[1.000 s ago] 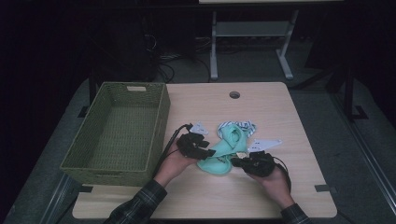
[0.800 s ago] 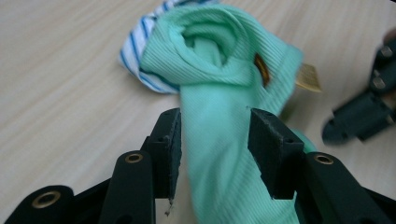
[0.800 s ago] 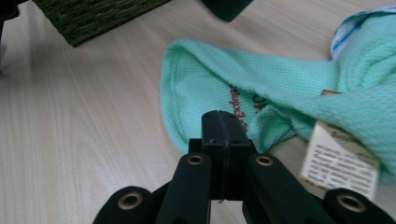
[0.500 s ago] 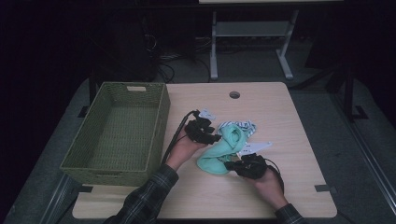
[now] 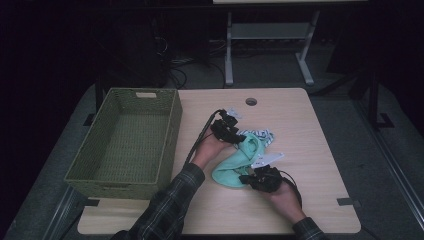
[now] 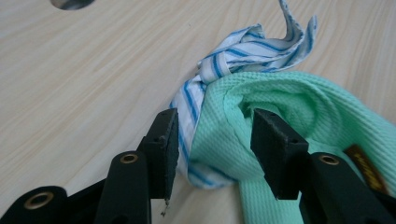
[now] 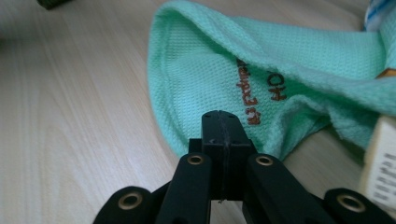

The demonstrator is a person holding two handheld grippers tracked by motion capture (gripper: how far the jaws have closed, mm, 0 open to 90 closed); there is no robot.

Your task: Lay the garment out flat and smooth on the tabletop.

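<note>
A mint-green waffle cloth (image 5: 234, 169) lies on the wooden table (image 5: 310, 130), tangled at its far end with a blue-striped white cloth (image 5: 263, 135). My left gripper (image 5: 238, 138) sits at that far end. Its jaws have just opened a little, and a bunch of green cloth (image 6: 233, 121) and striped cloth (image 6: 194, 100) still fills the gap between the pads (image 6: 215, 135). My right gripper (image 5: 246, 178) is at the green cloth's near edge. Its jaws are shut (image 7: 224, 122), pads together, tips lying over the hem of the green cloth (image 7: 201, 74), which bears brown lettering.
A green woven basket (image 5: 125, 176) stands at the table's left, nothing inside it. A round cable hole (image 5: 251, 101) is at the far middle of the table. A white printed label (image 7: 380, 163) lies beside the green cloth. Bare wood extends to the right.
My left gripper has moved away from me toward the far end of the cloths, and the green cloth now lies stretched out longer. The right gripper has stayed by the near edge.
</note>
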